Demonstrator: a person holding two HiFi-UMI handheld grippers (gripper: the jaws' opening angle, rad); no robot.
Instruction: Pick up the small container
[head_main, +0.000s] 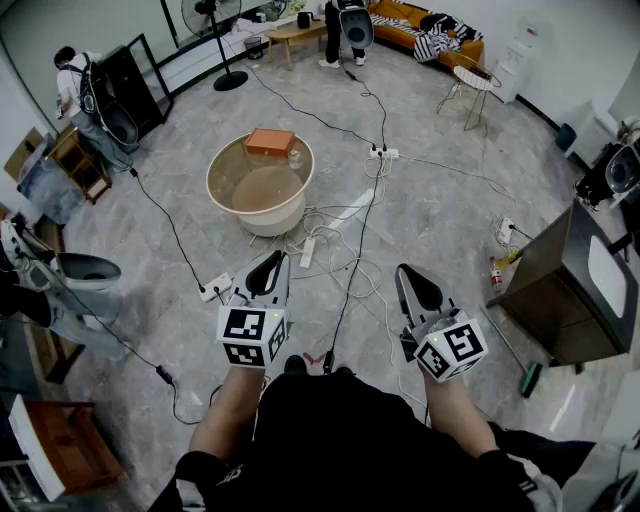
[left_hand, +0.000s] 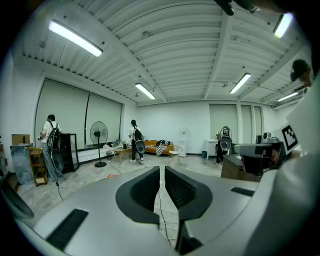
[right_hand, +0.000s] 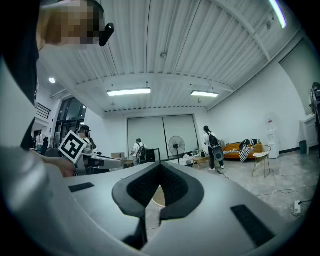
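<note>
Nearest us, left gripper (head_main: 270, 268) and right gripper (head_main: 414, 288) hang with jaws clenched, empty. Approach stage, I'd say. Ahead on the floor, a round beige tub (head_main: 222, 165); the small clear container (head_main: 294, 157) sits inside by an orange box (head_main: 270, 141). Next: close in, part jaws.

Standing fan (left_hand: 98, 135), orange sofa (head_main: 400, 27), floor cables (head_main: 332, 240)

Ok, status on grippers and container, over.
Left hand-held gripper, right hand-held gripper: shut, empty. Small orange rectangular container on round beige tub's rim. White cables between.
</note>
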